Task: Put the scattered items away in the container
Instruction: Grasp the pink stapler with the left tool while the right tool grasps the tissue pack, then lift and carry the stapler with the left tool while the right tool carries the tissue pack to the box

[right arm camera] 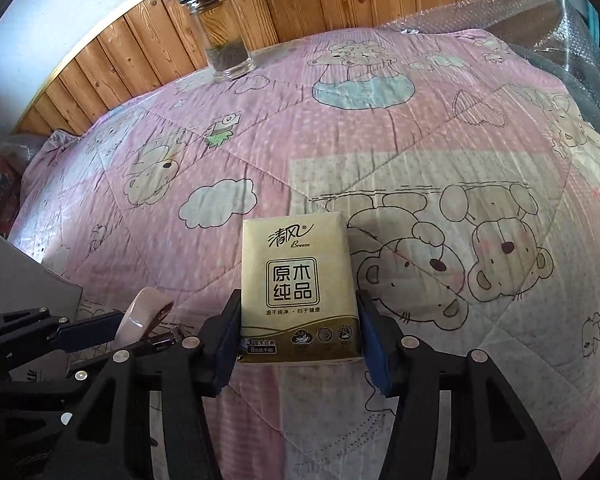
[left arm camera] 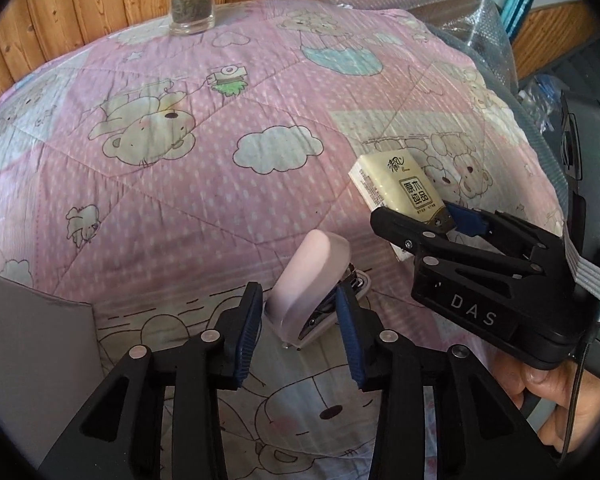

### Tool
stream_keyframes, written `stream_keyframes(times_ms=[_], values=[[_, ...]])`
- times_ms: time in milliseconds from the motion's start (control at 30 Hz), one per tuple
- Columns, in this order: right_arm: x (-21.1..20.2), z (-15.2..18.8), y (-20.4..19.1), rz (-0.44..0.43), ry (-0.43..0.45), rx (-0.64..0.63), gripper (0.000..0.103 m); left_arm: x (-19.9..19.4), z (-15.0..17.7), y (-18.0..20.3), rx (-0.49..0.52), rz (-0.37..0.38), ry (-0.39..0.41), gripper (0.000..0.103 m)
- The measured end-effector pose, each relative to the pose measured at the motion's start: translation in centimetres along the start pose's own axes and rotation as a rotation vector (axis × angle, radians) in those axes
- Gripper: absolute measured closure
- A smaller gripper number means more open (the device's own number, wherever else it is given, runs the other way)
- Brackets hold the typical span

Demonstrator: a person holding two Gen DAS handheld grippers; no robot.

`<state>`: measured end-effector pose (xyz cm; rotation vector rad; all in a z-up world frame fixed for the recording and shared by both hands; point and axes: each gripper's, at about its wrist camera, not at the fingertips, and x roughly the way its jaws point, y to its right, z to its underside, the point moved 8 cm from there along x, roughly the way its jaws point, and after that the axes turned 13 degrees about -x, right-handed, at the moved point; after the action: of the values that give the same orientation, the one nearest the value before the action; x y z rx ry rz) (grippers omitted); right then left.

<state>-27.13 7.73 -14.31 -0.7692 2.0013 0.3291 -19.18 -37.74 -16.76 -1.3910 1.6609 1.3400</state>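
Observation:
My left gripper is shut on a pale pink stapler, held just above the quilt; it also shows in the right wrist view at the lower left. My right gripper is shut on a gold tissue pack and holds it above the quilt. In the left wrist view the right gripper holds the tissue pack at the right. The grey container shows at the lower left edge, and in the right wrist view at the left.
A pink bear-print quilt covers the surface. A glass jar with dark contents stands at the far edge by the wooden wall. Bubble wrap lies at the far right.

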Motion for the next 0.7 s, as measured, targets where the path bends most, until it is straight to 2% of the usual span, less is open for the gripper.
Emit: stream_keyframes(times_ms=[133,200,333,367,500,600,700], values=[[0.1,-0.1,-0.3,0.017,0.006,-0.021,0.048,0.3,-0.4,0.7,-0.003,0.016,0.006,0.059],[-0.1,-0.1,0.0,0.003,0.013,0.0,0.05,0.1,-0.4,1.1,-0.009,0.029,0.005,0.072],[-0.6,0.0,0.7,-0.014,0.014,0.054,0.05,-0.8,0.3,2.3,0.01,0.046,0.003,0.075],[-0.9,0.1,0.9,-0.02,0.014,0.07,0.05,-1.0,0.4,2.6,0.014,0.056,0.003,0.074],[-1.7,0.5,1.8,-0.019,0.016,0.111,0.05,-0.9,0.2,2.8,0.006,0.039,0.011,0.056],[-1.8,0.9,1.9,-0.021,0.009,0.12,0.05,0.1,0.5,3.1,-0.012,0.042,-0.022,0.056],[-1.4,1.3,2.1,-0.015,-0.004,0.122,0.05,0.9,0.7,3.7,0.021,0.015,-0.023,0.056]])
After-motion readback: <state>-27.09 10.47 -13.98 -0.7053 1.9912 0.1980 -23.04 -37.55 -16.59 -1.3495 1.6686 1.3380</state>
